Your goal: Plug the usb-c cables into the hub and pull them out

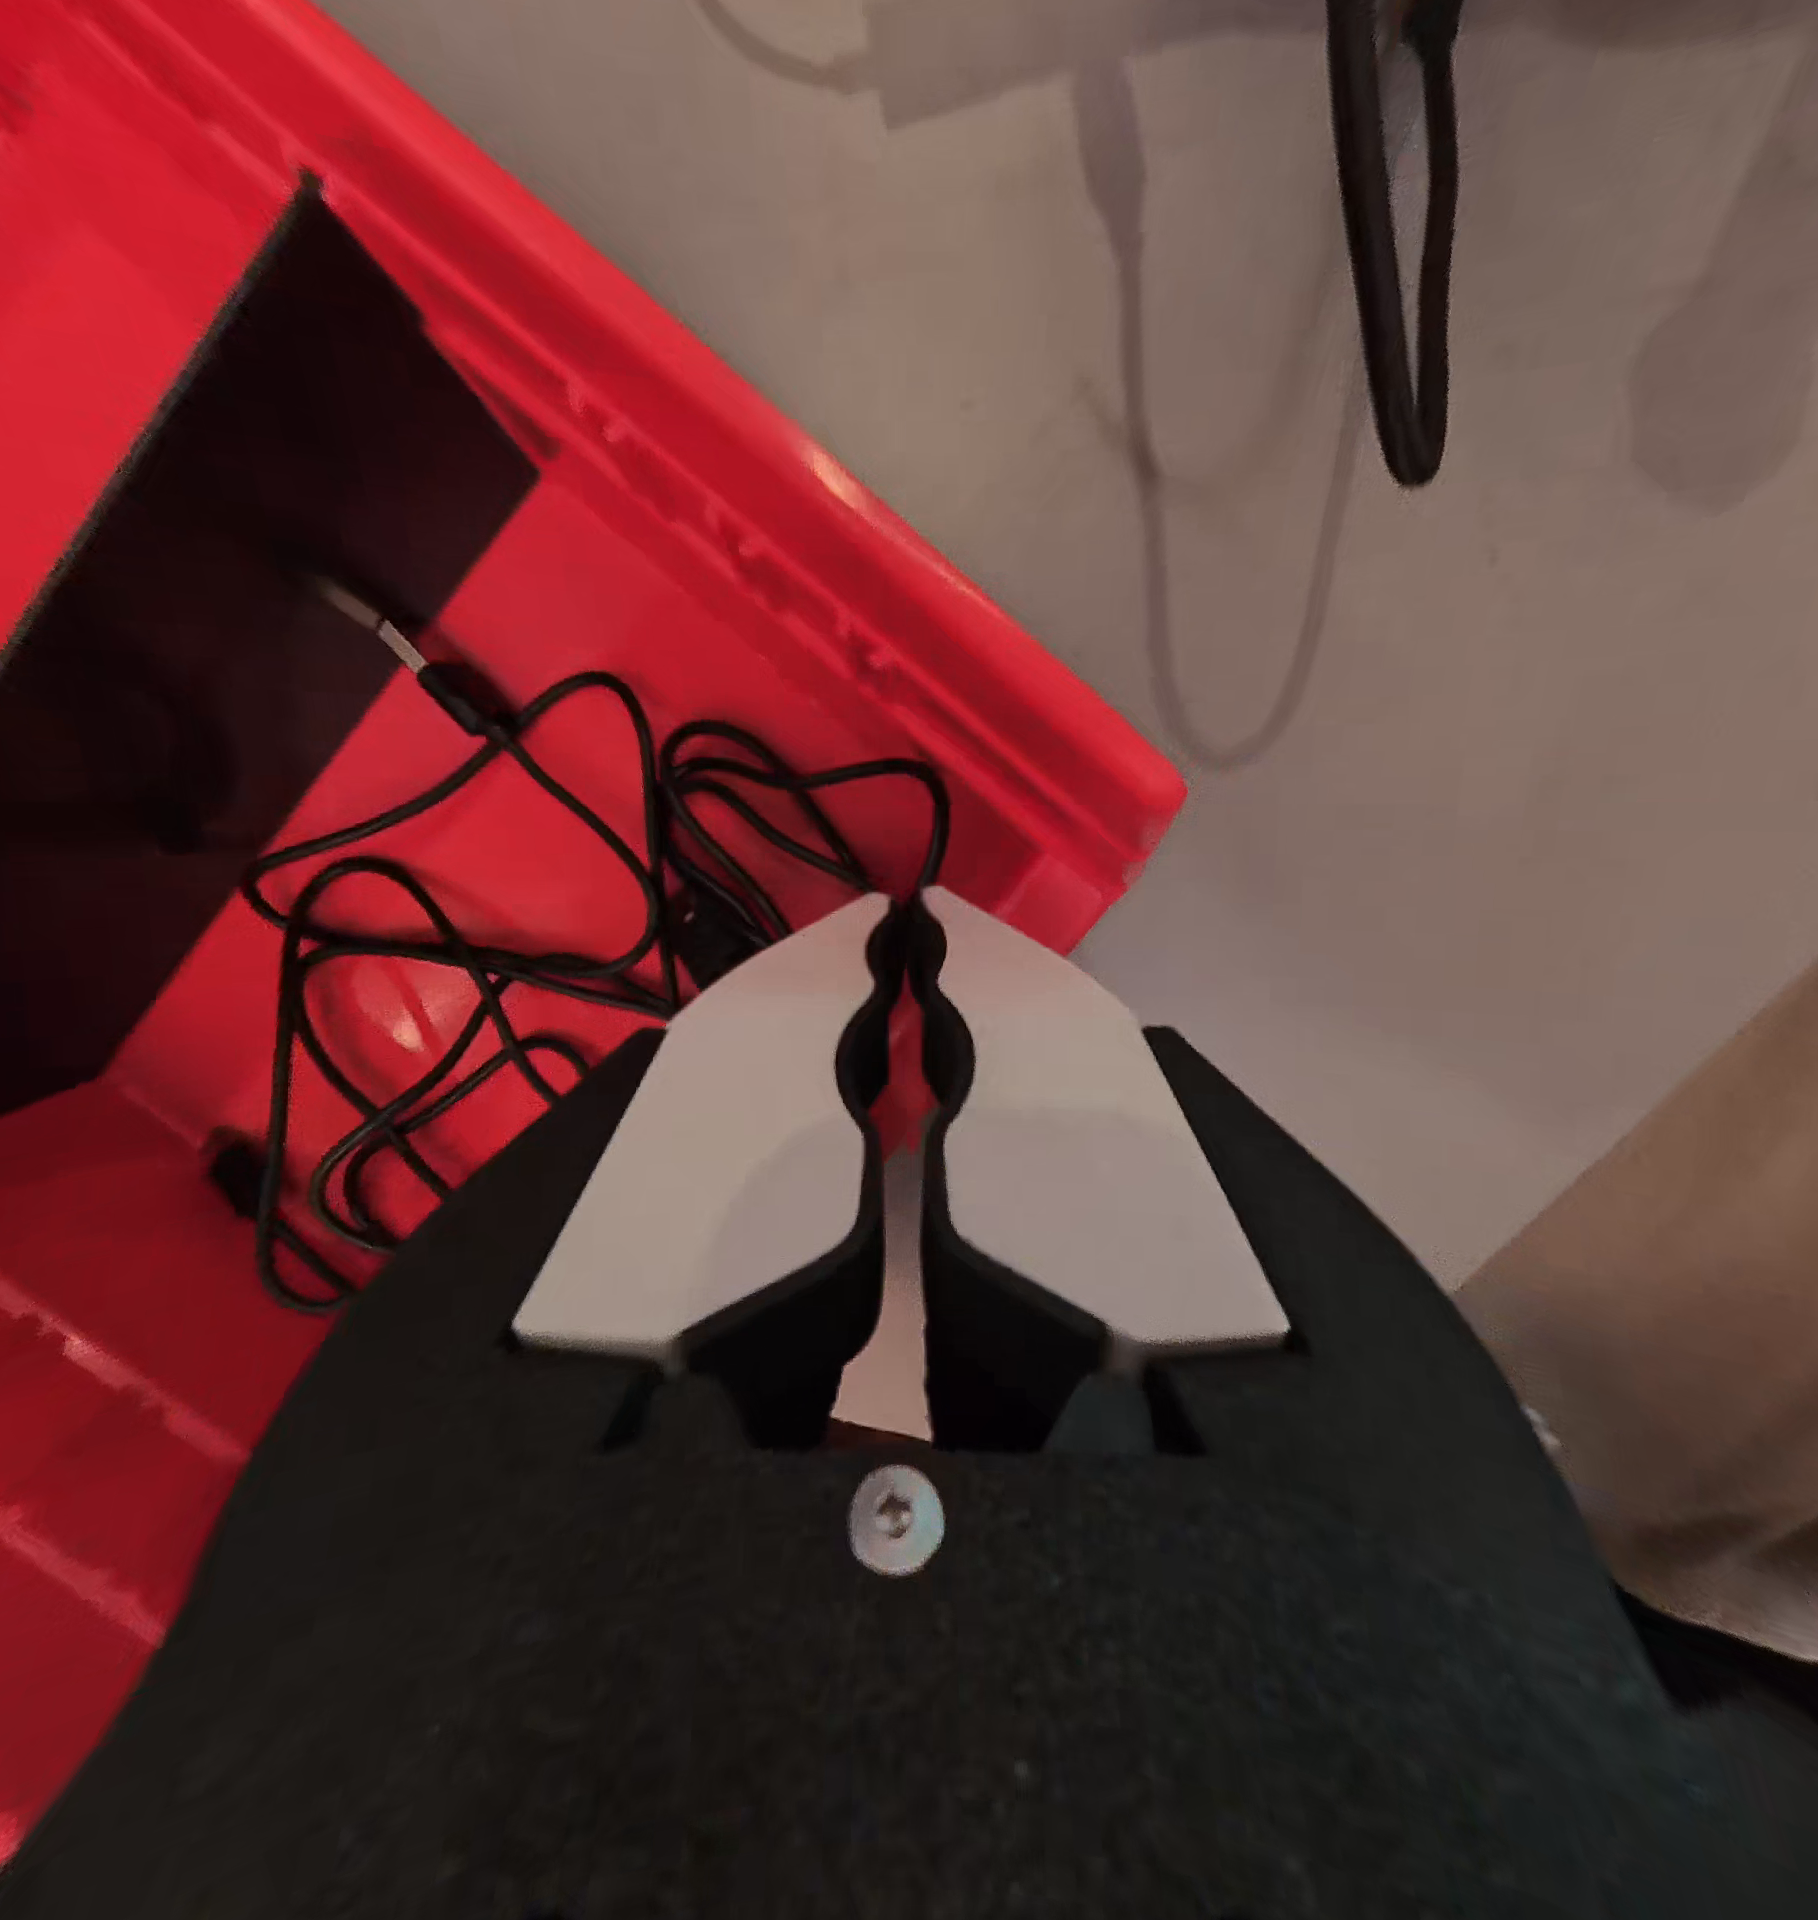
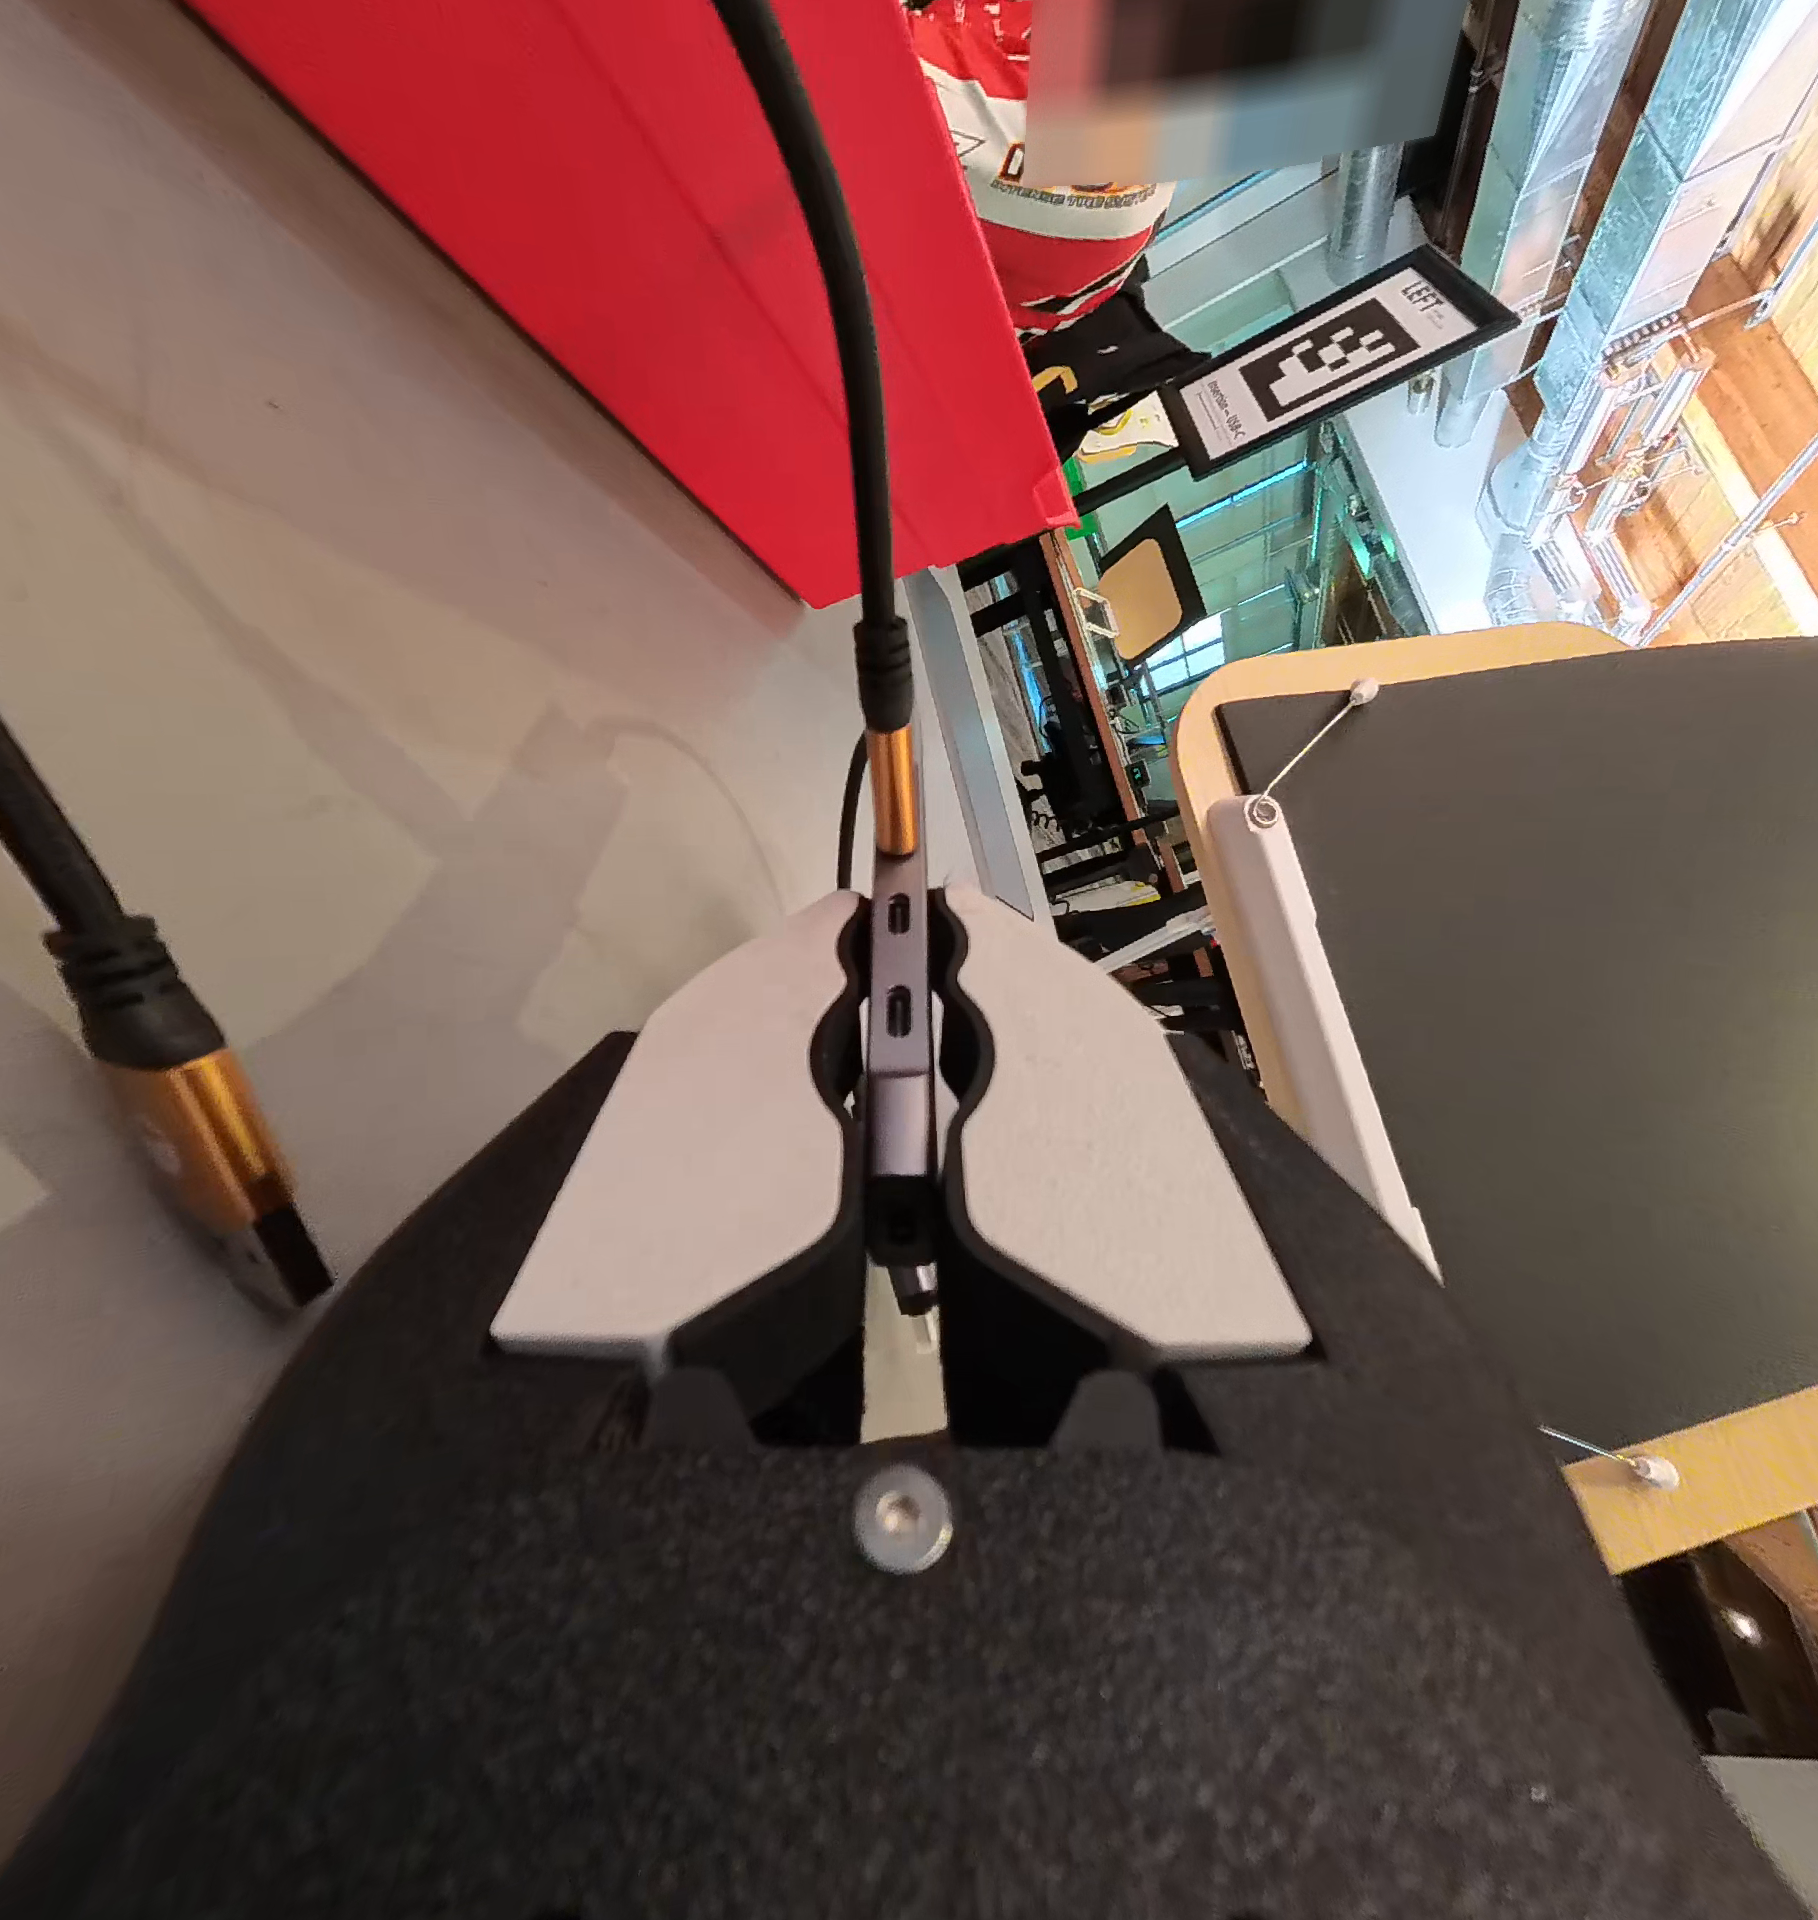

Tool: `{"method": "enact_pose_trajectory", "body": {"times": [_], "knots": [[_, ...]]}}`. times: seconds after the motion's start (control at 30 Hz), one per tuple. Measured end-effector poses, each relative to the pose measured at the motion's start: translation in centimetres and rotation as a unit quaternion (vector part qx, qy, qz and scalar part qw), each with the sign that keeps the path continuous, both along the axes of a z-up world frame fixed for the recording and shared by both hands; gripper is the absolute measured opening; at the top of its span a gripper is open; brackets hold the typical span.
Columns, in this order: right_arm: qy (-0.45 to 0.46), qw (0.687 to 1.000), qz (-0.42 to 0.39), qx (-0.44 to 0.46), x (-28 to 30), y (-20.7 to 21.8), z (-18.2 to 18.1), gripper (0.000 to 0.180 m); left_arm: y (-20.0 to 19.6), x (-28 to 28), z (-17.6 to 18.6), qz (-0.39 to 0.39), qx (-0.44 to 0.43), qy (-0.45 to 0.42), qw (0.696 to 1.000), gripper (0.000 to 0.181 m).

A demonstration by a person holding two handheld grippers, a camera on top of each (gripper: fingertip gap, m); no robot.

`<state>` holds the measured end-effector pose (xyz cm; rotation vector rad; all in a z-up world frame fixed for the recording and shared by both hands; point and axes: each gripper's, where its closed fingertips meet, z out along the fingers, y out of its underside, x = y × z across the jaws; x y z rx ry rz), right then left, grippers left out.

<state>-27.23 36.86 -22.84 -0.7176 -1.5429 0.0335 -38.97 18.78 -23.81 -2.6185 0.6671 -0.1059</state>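
My right gripper is clamping the slim grey metal hub edge-on between its white jaws, so the jaws are closed on it with two small oval ports facing up out of the gap. At the hub's far end, just past my fingertips, a black usb-c cable with an orange-gold metal sleeve is sitting plugged in, its cord arching away over the side of the red plastic bin. A second thick black braided cable with the same orange-gold plug is lying loose on the pale grey worktop near the left edge of the right wrist view, well apart from the hub. To the right, a dark panel on a light wooden board is standing close by. My left gripper is hovering over the corner of the red bin, its jaws nearly shut; a thin black line is running between the tips, but I cannot tell whether they are pinching it or empty. Inside the bin a tangle of thin black cord is lying on the red floor beside a black box, and a looped black cable is resting on the worktop beyond the bin.
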Motion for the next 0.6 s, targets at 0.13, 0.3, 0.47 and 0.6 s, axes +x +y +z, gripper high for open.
{"method": "enact_pose_trajectory", "body": {"times": [0.13,0.3,0.47,0.6], "knots": [[-0.001,1.0,-0.001,0.001,-0.1,0.1,0.0,0.009,0.5,-2.6,2.7,0.053,0.049,0.058,0.996,0.0],[0.0,1.0,-0.001,0.0,0.1,0.1,0.0,0.009,0.5,-3.8,10.1,0.077,0.163,0.041,0.983,0.0],[-0.009,1.0,0.0,0.004,-0.1,0.1,-0.2,0.009,-0.8,0.3,5.8,-0.008,0.05,-0.036,0.998,0.021],[-0.009,1.0,0.001,0.003,0.0,0.0,-0.3,0.009,-0.4,1.2,2.2,-0.039,-0.02,-0.07,0.997,0.026]]}}
